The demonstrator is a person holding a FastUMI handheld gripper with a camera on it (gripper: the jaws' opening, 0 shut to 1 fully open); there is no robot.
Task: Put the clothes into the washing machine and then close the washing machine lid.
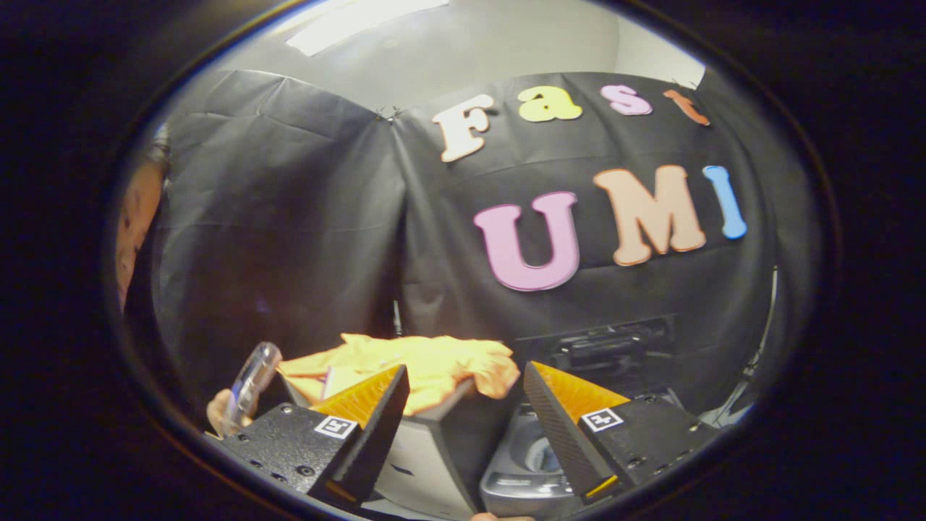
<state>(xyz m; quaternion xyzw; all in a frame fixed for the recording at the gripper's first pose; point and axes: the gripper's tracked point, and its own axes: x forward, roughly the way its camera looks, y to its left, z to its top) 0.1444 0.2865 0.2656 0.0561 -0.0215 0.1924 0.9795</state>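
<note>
Orange crumpled cloth garment (427, 365) lies on a white box (423, 463), just beyond the gripper (463, 434), whose fingers stand spread and empty. Best approach: centre over a raised fold before closing; grey washing machine (524, 463) sits beside.

Pretty dim in here overall, the light comes from a bright panel (362, 22) up top. The orange cloth (427, 365) catches it and blows out a bit. Heavy fisheye bending toward the rim, soft blur, and the fingers (376, 427), held apart, sit in shadow.
</note>
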